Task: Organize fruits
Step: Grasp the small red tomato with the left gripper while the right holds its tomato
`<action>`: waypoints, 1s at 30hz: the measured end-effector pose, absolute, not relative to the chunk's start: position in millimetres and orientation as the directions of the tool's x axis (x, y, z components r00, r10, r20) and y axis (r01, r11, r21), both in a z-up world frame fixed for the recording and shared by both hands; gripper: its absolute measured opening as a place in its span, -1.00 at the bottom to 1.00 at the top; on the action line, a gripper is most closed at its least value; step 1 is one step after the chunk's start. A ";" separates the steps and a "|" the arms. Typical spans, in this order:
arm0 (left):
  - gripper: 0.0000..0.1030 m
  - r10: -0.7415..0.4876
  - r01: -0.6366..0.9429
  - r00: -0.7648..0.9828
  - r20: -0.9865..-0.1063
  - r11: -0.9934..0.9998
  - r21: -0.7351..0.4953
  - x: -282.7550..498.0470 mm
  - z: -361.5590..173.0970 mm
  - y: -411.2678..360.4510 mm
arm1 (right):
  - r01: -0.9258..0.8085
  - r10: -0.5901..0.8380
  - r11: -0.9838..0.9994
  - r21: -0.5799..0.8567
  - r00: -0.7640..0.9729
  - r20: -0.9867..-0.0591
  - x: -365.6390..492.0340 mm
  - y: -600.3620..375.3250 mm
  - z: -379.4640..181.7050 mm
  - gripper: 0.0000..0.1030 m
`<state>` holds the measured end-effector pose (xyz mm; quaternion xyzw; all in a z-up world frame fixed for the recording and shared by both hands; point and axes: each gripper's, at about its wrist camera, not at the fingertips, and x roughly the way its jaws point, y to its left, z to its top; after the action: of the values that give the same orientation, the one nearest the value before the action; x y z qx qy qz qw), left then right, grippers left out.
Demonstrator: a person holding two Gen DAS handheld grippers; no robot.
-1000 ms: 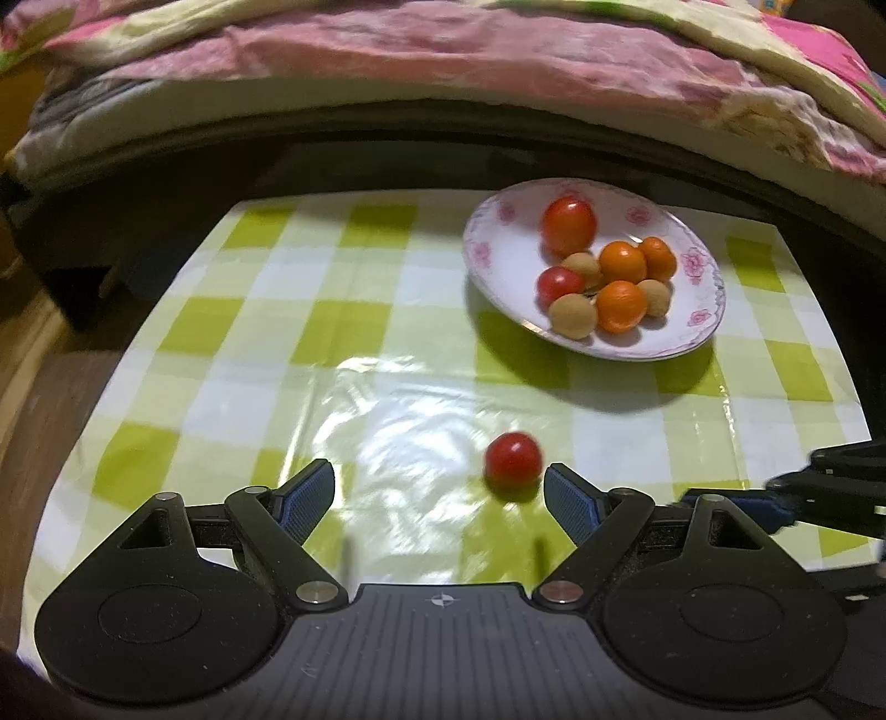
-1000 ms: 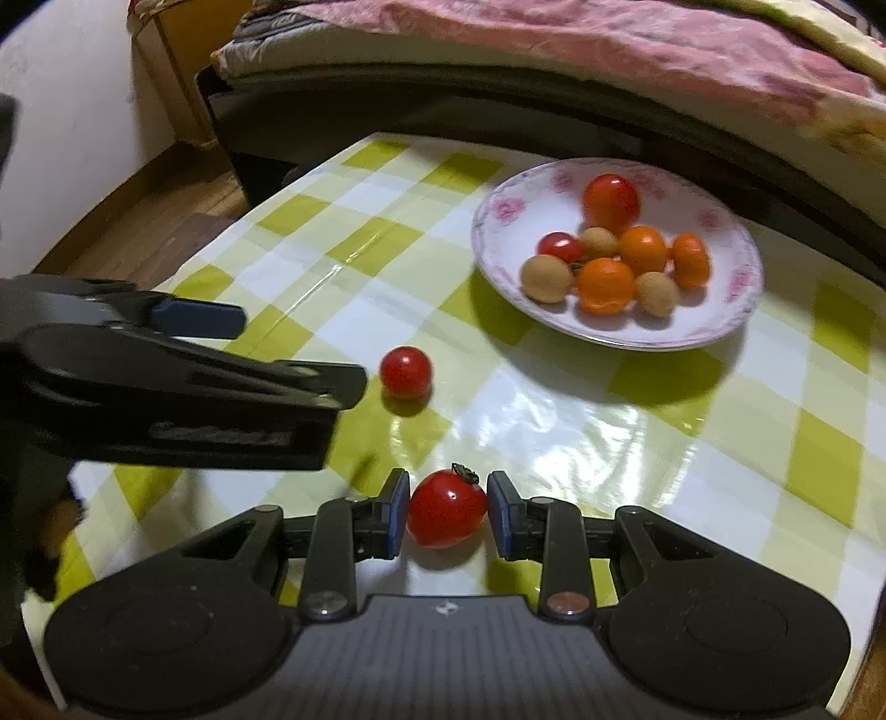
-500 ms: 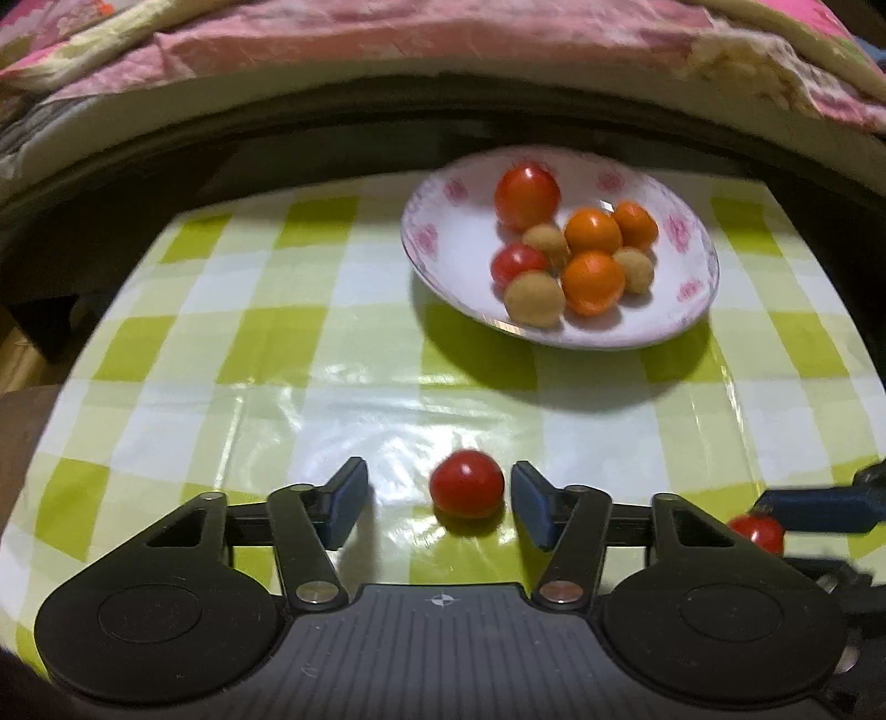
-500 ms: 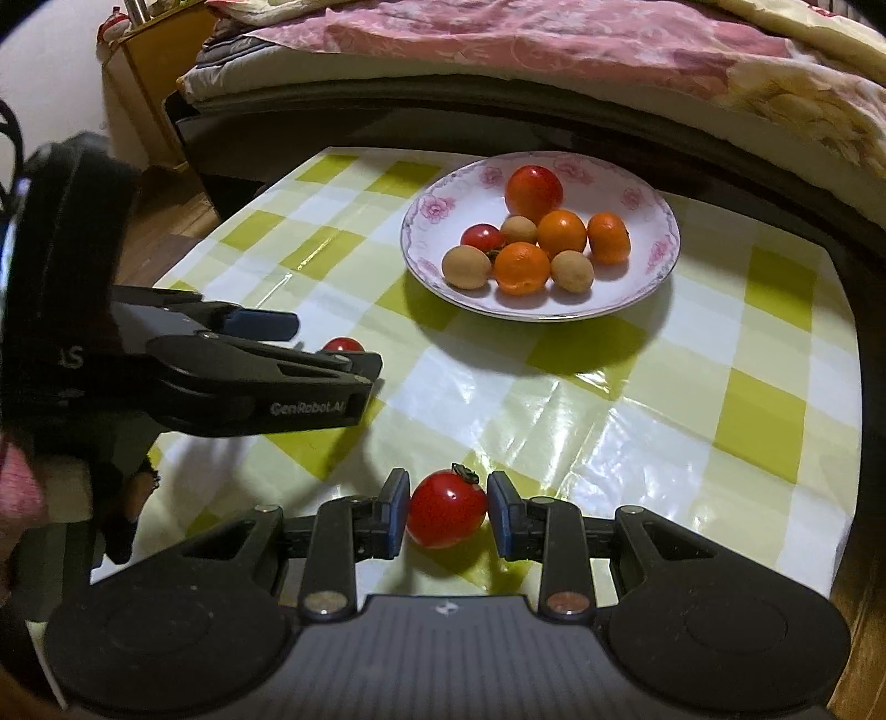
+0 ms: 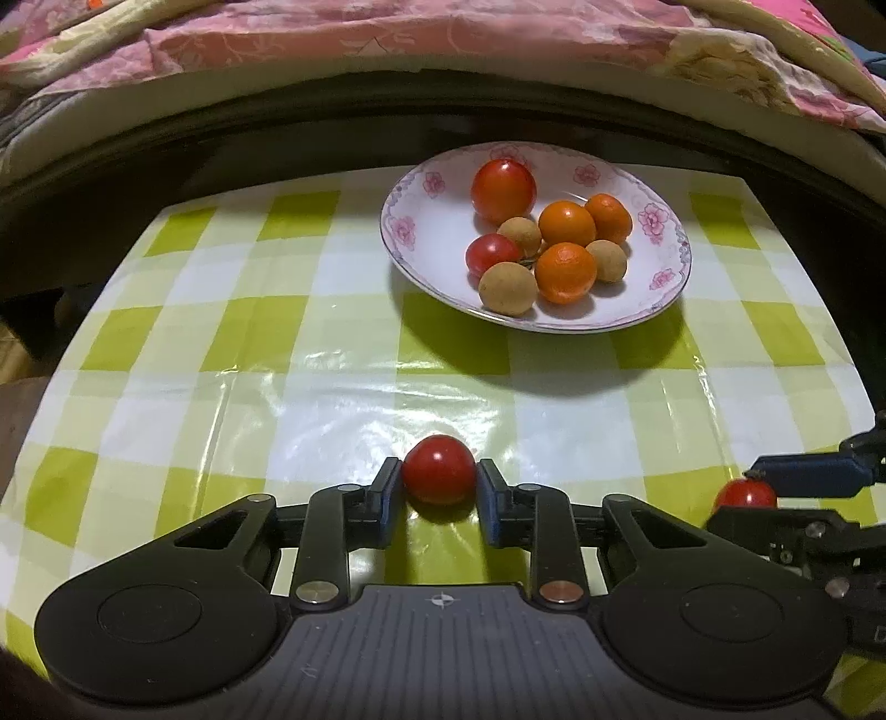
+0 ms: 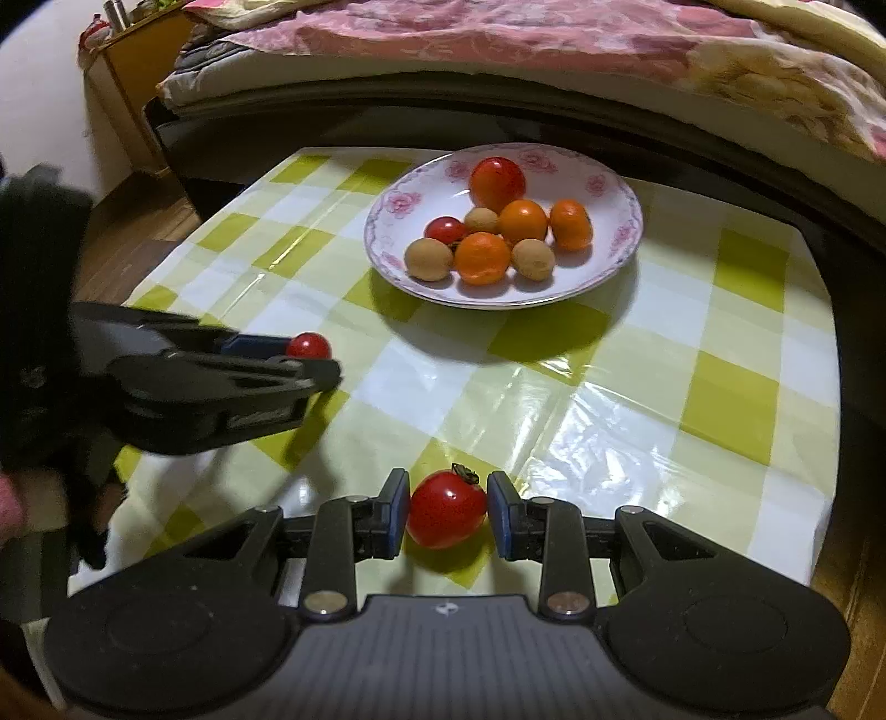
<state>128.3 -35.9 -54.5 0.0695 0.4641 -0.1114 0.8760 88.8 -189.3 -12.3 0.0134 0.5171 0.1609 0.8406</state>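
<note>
So we've got both grippers clamped on a tomato each right now, with the plate (image 5: 443, 266) as our landmark sitting at the far side of the table. The left gripper (image 5: 439, 487) has just been closing and its pads now press both sides of a small round cherry tomato (image 5: 439, 469), which sits on the cloth on the near side of the plate, well apart from it. The right gripper (image 6: 447, 509) is closed snug on a slightly bigger tomato with a stem (image 6: 446, 508), also on the near side of the plate and further right than the other one. Looks to us like we're at the end of the grab step for the last two loose fruits; next move is probably lifting both clear and carrying them over the plate rim, then letting go gently so nothing rolls out. The plate already holds a pile: two tomatoes, three little oranges and three tan longan-looking things, so we'd aim for the bare patch on its left side. Surface is a glossy green-and-white checked tablecloth (image 5: 249, 343), slippery-looking with glare. Beyond the plate there's a bed with a pink floral quilt (image 5: 387, 39), and wood floor to the left.
</note>
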 end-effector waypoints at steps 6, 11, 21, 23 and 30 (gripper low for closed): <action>-0.32 -0.153 0.291 0.534 -0.832 0.957 0.011 117.0 -49.9 -35.0 | -0.279 0.282 0.945 0.174 0.417 -0.864 84.8 -181.5 -9.6 -0.35; -0.31 -0.162 0.300 0.522 -0.838 0.954 0.002 99.7 -42.6 -29.7 | -0.287 0.268 0.945 0.156 0.405 -0.874 83.3 -175.0 -14.3 -0.35; -0.24 -0.141 0.329 0.467 -0.873 0.944 0.023 66.8 -54.0 -29.8 | -0.337 0.245 0.936 0.101 0.417 -0.876 73.4 -166.9 -16.5 -0.34; -0.21 -0.147 0.329 0.470 -0.870 0.944 0.018 67.8 -54.1 -28.8 | -0.344 0.244 0.934 0.095 0.421 -0.874 73.1 -165.9 -16.6 -0.34; 0.18 -0.151 0.349 0.484 -0.862 0.936 0.032 67.3 -56.0 -32.5 | -0.343 0.264 0.932 0.119 0.413 -0.872 74.4 -171.5 -17.6 -0.32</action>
<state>67.3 -32.5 -56.0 0.1018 0.4866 -0.1463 0.8553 74.4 -171.5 -17.6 -0.0389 0.5106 0.1807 0.8397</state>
